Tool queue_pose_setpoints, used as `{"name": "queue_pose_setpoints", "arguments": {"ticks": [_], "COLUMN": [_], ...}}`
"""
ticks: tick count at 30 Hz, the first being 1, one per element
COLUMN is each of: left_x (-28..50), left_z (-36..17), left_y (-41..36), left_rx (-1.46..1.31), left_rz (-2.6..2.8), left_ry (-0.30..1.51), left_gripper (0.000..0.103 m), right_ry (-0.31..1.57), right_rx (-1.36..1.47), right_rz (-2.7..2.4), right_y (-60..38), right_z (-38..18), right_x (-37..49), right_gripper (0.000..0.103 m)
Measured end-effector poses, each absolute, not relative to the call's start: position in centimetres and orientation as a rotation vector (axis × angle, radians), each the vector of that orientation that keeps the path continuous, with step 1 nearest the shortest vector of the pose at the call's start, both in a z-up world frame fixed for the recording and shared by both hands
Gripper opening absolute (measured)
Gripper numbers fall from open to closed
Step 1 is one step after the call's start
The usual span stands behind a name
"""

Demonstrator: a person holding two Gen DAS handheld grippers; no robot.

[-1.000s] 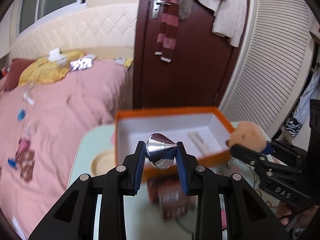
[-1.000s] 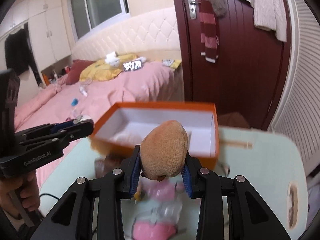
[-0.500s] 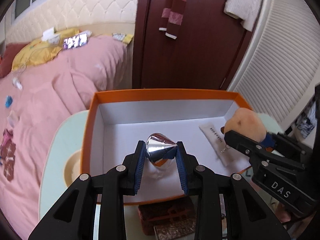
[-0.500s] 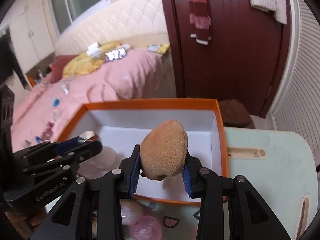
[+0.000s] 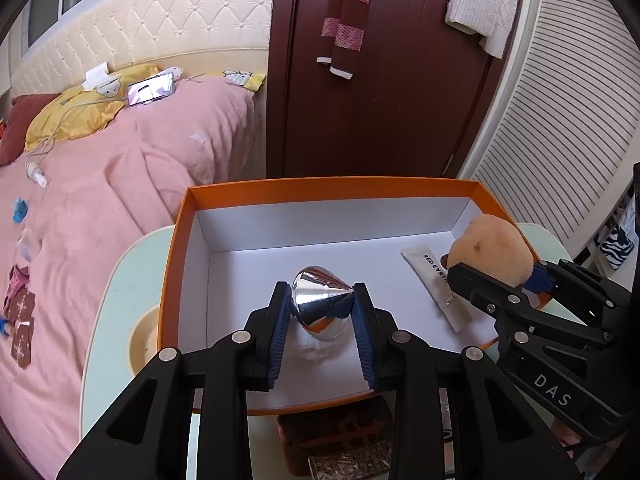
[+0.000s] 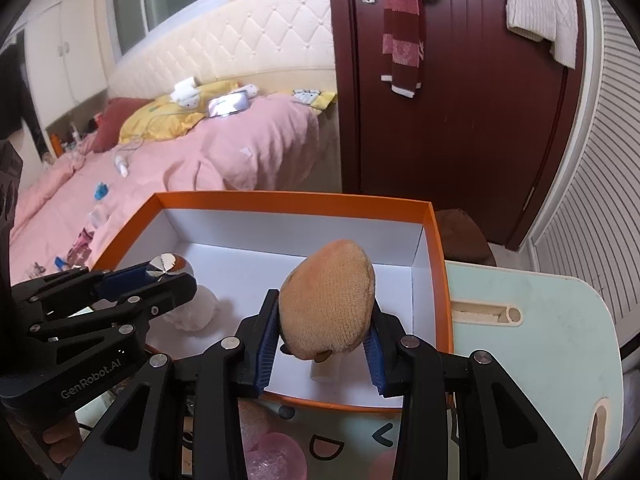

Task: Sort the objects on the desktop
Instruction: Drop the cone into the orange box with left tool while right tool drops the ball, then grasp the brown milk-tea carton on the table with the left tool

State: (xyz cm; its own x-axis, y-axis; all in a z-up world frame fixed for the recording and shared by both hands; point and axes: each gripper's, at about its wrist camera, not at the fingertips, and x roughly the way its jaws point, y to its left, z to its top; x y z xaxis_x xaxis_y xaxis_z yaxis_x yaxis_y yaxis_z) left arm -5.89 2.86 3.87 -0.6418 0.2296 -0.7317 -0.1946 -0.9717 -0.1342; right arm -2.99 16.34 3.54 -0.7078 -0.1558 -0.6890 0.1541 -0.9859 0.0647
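Observation:
An orange box (image 5: 332, 187) with a white inside (image 6: 296, 202) stands on the pale green table. My left gripper (image 5: 322, 312) is shut on a shiny silver cone (image 5: 318, 294) and holds it over the box's left half; the cone also shows in the right wrist view (image 6: 166, 261). My right gripper (image 6: 322, 338) is shut on a tan plush toy (image 6: 328, 300) over the box's right half; the toy also shows in the left wrist view (image 5: 490, 250). A white tube (image 5: 434, 276) and a white fluffy lump (image 6: 196, 312) lie inside the box.
A dark red-brown box (image 5: 340, 436) lies on the table in front of the orange box. Pink round objects (image 6: 276, 456) lie near the table's front. A pink bed (image 5: 100, 208) is at the left, a dark red door (image 5: 380, 80) behind.
Both grippers have moved forward and down from in front of the box to over its inside, still holding the cone and the plush toy.

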Motion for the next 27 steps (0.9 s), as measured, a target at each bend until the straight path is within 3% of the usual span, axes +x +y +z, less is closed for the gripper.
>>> {"name": "queue_pose_setpoints", "arguments": {"ticks": [6,8,10,11,14,18,27], "left_x": [-5.0,-4.3,-3.3,-2.5,-0.4,2.4,7.8], "left_z": [5.5,6.8,8.0,8.8,10.4,10.7,5.1], "left_y": [2.7,1.9,0.8,0.0,-1.3,-1.9,-0.9], "left_rx": [-1.113,-1.062,-0.983,-0.929,-0.874,-0.939,-1.210], "left_rz": [2.669,2.739,2.763,2.759,2.770,2.812,2.744], "left_ry": [-0.112,-0.148,-0.216,-0.264,-0.315,-0.218,-0.099], "left_gripper": [0.046,0.071,0.080,0.080,0.080,0.080,0.080], "right_ry": [0.052,0.052,0.035,0.020,-0.008,0.017,0.083], "right_rx": [1.038,0.979,0.934,0.923,0.883,0.868,1.241], "right_rz": [-2.822,-2.843,-2.854,-2.850,-2.835,-2.817,-2.698], "right_y": [16.1,16.3,16.6,16.9,17.4,17.7,16.6], "right_z": [4.7,5.6,6.5,6.9,7.9,8.8,4.5], "right_x": [-2.1,-1.3,-0.7,-0.3,1.1,4.0,9.9], "right_gripper": [0.063,0.063,0.065,0.070,0.071,0.078,0.081]}}
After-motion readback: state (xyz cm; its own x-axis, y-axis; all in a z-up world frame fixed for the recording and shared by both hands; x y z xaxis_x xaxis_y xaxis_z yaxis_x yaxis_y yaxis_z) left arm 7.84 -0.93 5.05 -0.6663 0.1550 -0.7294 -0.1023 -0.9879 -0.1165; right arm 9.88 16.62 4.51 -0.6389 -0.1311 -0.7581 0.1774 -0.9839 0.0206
